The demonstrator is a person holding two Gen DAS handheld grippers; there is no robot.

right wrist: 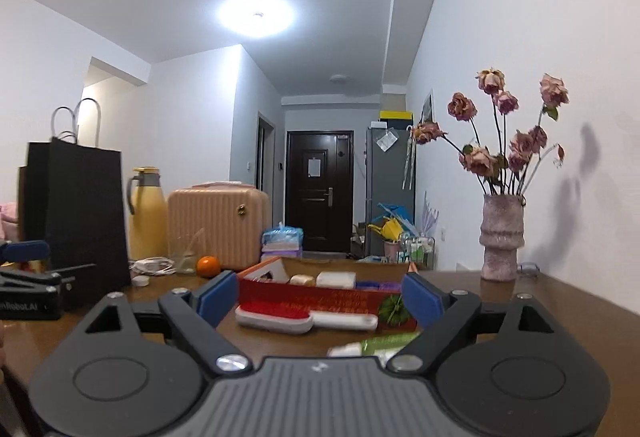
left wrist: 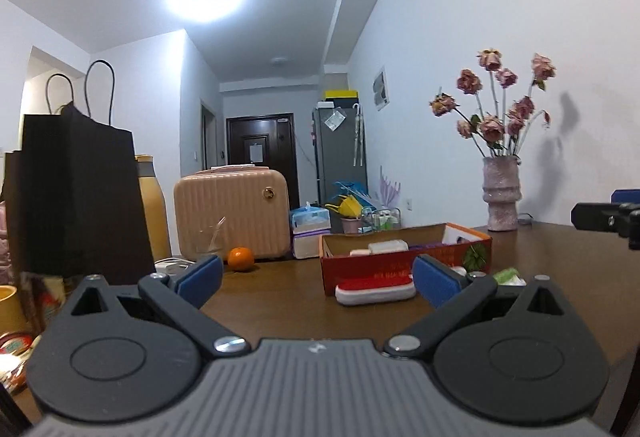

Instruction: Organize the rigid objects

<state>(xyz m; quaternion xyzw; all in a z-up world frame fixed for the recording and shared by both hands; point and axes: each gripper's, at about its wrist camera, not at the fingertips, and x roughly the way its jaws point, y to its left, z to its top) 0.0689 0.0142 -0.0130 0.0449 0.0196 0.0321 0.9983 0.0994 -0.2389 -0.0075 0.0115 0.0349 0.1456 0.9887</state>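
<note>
A red cardboard box (left wrist: 404, 263) (right wrist: 320, 301) sits on the brown table and holds several small items, among them a white block (left wrist: 388, 246) (right wrist: 336, 279). A red and white brush (left wrist: 374, 289) (right wrist: 296, 317) lies on the table just in front of the box. A green and white tube (right wrist: 372, 345) (left wrist: 508, 275) lies nearer, by the right gripper. My left gripper (left wrist: 318, 277) is open and empty, a little short of the brush. My right gripper (right wrist: 320, 301) is open and empty, facing the brush and box.
A black paper bag (left wrist: 76, 193) (right wrist: 76, 217), yellow flask (right wrist: 146, 217), pink case (left wrist: 232, 213) (right wrist: 218, 225) and orange (left wrist: 241, 259) (right wrist: 208, 265) stand at the left. A vase of dried roses (left wrist: 500, 193) (right wrist: 502, 237) stands at the right by the wall.
</note>
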